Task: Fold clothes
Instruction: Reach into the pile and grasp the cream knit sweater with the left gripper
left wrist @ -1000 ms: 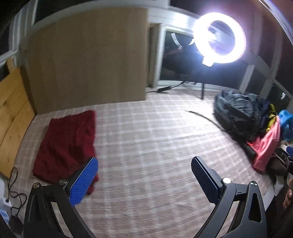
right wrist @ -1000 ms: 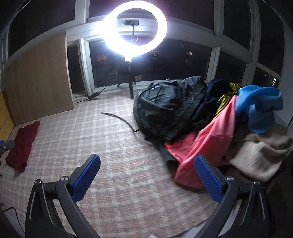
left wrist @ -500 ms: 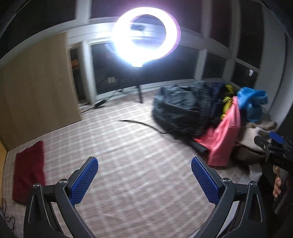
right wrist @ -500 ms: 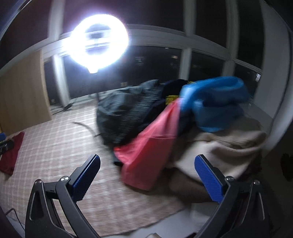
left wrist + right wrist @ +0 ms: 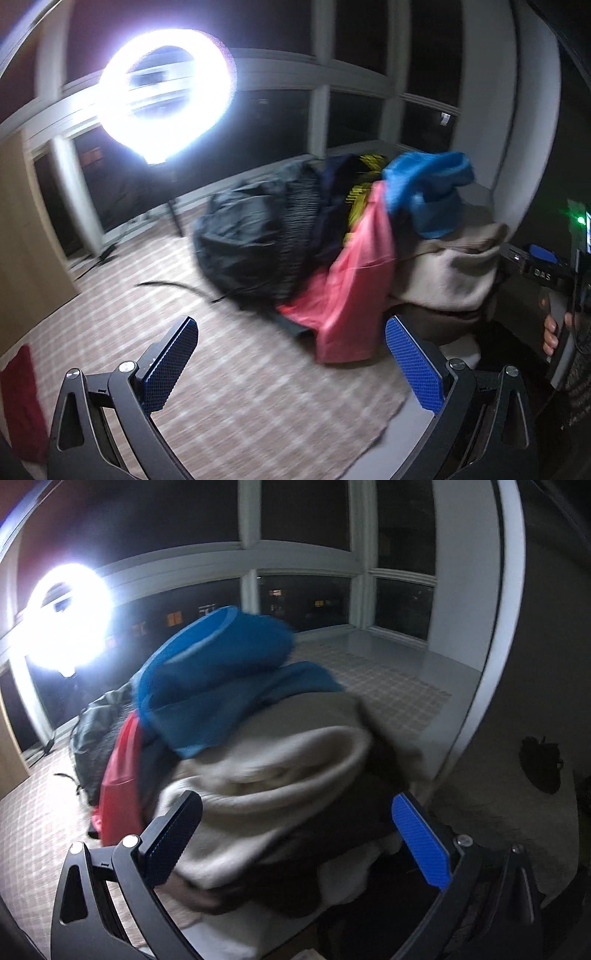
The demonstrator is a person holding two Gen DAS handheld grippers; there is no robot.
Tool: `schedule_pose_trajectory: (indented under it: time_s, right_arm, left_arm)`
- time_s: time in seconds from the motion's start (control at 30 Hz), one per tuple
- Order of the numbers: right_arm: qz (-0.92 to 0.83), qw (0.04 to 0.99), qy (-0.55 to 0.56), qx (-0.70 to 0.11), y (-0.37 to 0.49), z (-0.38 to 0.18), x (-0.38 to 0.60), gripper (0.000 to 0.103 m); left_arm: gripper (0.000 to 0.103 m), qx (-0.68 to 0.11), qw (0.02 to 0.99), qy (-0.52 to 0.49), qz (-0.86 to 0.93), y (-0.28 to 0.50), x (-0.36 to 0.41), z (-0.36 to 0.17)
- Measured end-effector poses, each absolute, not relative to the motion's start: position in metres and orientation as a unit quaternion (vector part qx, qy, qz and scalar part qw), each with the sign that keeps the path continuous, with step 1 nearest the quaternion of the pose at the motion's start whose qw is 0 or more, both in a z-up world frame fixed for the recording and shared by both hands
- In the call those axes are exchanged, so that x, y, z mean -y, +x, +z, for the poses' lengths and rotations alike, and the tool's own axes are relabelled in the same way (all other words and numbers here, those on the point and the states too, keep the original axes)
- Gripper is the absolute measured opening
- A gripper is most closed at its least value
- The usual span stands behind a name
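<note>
Heaped at the far right end of the checked mat [image 5: 236,387], against the window corner: a pile of unfolded clothes [image 5: 354,243], with a dark jacket [image 5: 243,236] at its left, a pink garment [image 5: 354,291] draped down the front, a blue top [image 5: 229,679] on the crown and a beige knit sweater [image 5: 266,775] nearest the right side. Best picked one garment at a time, starting with whichever lies loose on top (the beige sweater looks the closest candidate, though the blur hides its edges). Right gripper [image 5: 295,845] spread wide and empty, fingers just short of the beige knit, apparently not touching yet. Left gripper [image 5: 291,365] likewise spread and empty, above bare mat, near the pink hem. Worth pinching a single layer at a collar or shoulder seam, lifting clear of the heap, then carrying over to open mat before flattening. Already folded and lying well apart at the far left: a dark red garment [image 5: 18,398].
</note>
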State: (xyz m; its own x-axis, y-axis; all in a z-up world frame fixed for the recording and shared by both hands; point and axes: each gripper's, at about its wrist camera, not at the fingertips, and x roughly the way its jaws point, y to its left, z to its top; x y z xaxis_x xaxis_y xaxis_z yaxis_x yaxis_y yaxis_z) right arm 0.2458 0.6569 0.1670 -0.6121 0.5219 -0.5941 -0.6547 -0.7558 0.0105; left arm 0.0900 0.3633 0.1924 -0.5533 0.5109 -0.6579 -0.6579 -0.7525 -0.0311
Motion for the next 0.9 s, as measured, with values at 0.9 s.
schedule_pose_trajectory:
  time_s: [0.9]
  right_arm:
    - [0.808, 0.477, -0.274, -0.211, 0.433, 0.146, -0.735, 0.103]
  left_arm:
    - [0.102, -0.312, 0.539, -0.293, 0.725, 0.141, -0.718, 0.154]
